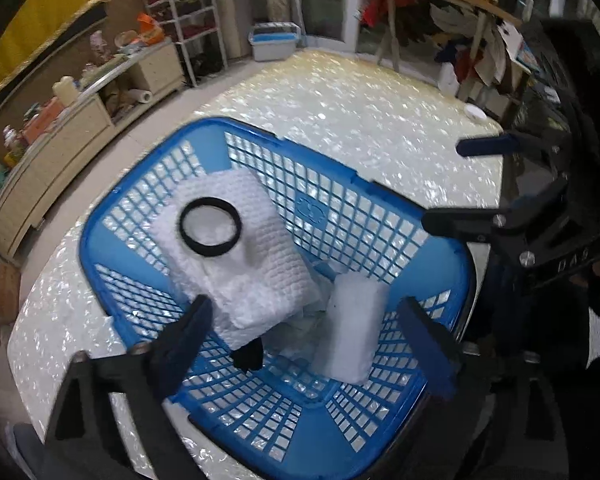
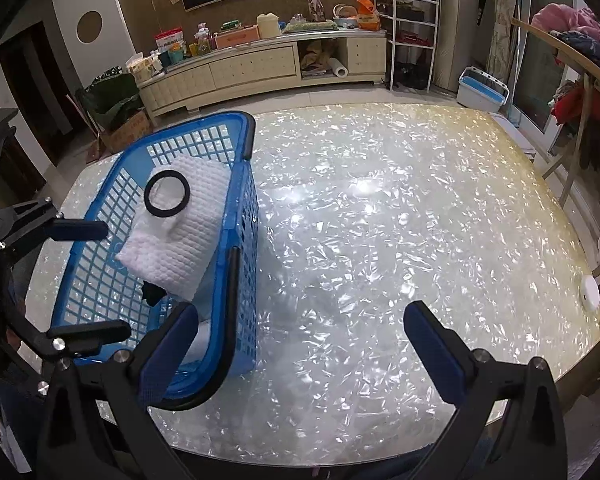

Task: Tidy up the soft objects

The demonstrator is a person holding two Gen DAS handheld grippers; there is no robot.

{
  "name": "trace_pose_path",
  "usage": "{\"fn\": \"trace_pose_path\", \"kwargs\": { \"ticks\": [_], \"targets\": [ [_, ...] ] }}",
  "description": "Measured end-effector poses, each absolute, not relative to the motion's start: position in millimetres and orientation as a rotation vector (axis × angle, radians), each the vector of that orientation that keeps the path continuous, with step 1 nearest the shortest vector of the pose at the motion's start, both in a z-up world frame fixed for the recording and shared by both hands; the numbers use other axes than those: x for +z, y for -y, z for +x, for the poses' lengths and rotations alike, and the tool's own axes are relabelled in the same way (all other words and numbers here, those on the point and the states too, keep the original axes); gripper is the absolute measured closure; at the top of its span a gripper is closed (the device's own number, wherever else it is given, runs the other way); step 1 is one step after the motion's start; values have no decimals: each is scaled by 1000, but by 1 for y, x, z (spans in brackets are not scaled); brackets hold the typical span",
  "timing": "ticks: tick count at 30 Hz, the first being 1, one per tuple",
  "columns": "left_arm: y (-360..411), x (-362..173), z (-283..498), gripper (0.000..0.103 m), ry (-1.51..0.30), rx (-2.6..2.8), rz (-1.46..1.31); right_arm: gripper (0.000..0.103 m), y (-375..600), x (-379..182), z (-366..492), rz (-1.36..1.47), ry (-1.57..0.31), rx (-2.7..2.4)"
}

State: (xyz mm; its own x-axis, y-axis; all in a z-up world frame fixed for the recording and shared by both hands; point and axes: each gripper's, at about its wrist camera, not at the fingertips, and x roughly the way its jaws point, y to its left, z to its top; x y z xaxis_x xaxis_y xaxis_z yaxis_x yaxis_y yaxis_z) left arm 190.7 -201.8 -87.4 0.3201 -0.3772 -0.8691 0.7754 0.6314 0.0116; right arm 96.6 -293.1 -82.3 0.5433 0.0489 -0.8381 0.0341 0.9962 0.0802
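The left gripper (image 1: 304,344) hangs over the blue basket (image 1: 100,216) with its fingers (image 1: 184,340) spread wide and holding nothing. The right gripper (image 2: 300,352) waits over the bare bench (image 2: 380,220), just beside the basket, and its fingers are spread wide and empty too. The soft things already sit in the basket: a big white puffy pad (image 1: 240,256) leans on the far wall, a black ring (image 1: 211,227) rests on top of it, and a small white fluffy roll (image 1: 352,332) stands near the front. Something small and black (image 1: 248,356) peeks out from under the pad, but I cannot tell what it is. The job looks close to done, because no soft thing shows on the bench. To finish well, I think the left gripper should lift straight up, so it does not bump the pad or knock the ring off. The pad is bumpy like a waffle and would squash when pinched. The roll looks fuzzy and light, so it may tip over. The basket is hard plastic with lots of square holes. The bench is shiny, with sparkly white flakes like shells.
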Motion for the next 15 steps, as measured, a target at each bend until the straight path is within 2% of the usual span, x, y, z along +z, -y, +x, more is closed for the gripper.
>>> {"fn": "trace_pose_path", "kwargs": {
  "ticks": [9, 15],
  "targets": [
    [174, -55, 174, 0, -856, -662, 353, 0, 279, -65, 86, 89, -927, 32],
    [138, -32, 153, 0, -751, -471, 178, 0, 256, -41, 77, 65, -831, 68]
  ]
}}
